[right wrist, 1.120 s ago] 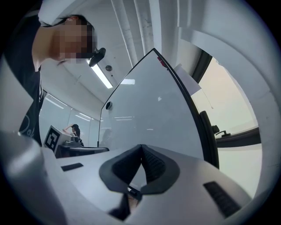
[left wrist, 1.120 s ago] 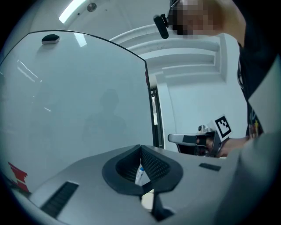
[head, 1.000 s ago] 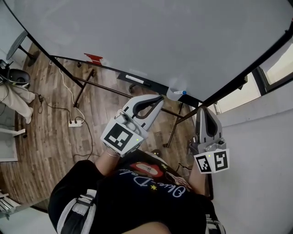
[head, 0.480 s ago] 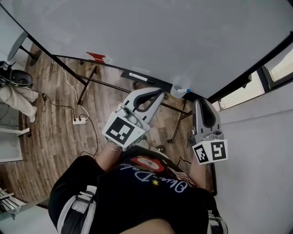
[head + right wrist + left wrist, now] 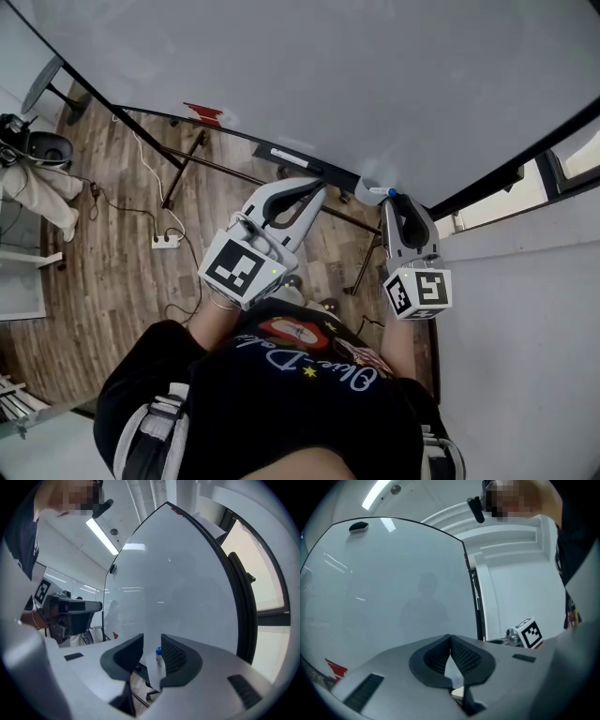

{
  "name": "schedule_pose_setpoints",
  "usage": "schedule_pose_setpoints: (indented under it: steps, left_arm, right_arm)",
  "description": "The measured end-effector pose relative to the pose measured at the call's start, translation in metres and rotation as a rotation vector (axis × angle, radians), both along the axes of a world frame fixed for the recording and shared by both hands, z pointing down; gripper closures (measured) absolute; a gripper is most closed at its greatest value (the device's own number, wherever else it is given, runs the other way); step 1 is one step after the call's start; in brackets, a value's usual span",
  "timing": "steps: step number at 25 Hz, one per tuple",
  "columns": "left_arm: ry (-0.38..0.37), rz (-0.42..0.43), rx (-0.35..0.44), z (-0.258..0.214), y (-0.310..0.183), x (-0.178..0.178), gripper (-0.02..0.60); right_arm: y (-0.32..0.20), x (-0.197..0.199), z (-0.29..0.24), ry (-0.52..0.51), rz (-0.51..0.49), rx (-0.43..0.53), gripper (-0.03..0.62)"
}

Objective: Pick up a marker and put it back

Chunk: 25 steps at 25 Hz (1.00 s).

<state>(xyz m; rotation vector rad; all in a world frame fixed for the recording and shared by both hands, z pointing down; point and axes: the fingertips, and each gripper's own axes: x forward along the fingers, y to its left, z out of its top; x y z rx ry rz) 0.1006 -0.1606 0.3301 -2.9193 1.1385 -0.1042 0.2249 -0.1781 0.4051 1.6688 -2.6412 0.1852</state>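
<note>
My right hand-held gripper [image 5: 397,201] is opening, marker [image 5: 159,660] between its jaws. At its nine o'clock, my left hand-held gripper [image 5: 322,187] sits closed, empty.

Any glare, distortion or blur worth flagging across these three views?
Head view: evenly lit, whiteboard edge bowed by the lens. Left gripper view: ceiling light reflects on the whiteboard, corners dark. Right gripper view: strong fisheye, marker slightly soft.

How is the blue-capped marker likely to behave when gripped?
The marker looks slim and rigid, so probably light and stiff. Its round barrel may roll if laid flat. It stands in a holder between the jaws of the right hand-held gripper, now opening, so a nudge may tip it.
</note>
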Motion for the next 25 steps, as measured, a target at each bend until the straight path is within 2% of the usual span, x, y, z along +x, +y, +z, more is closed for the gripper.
schedule_pose_setpoints:
  steps: [9,16,19,21,25]
  left_arm:
    - [-0.022,-0.051,-0.001,0.000,-0.001,-0.016,0.578]
    - [-0.023,-0.069,0.007,-0.001,-0.001,-0.026,0.578]
    - [-0.024,-0.070,0.006,-0.001,-0.002,-0.028,0.578]
    - [-0.024,-0.073,0.004,0.000,-0.004,-0.030,0.578]
    - [-0.025,-0.069,0.003,0.000,-0.005,-0.031,0.578]
  right_arm:
    - [-0.021,-0.006,0.029,0.085,-0.011,-0.078,0.477]
    - [-0.031,-0.005,0.046,0.095,0.011,-0.116,0.471]
    - [-0.033,-0.005,0.048,0.093,0.022,-0.116,0.485]
    - [-0.033,-0.005,0.048,0.095,0.022,-0.120,0.519]
    - [-0.033,-0.005,0.047,0.105,0.027,-0.120,0.523]
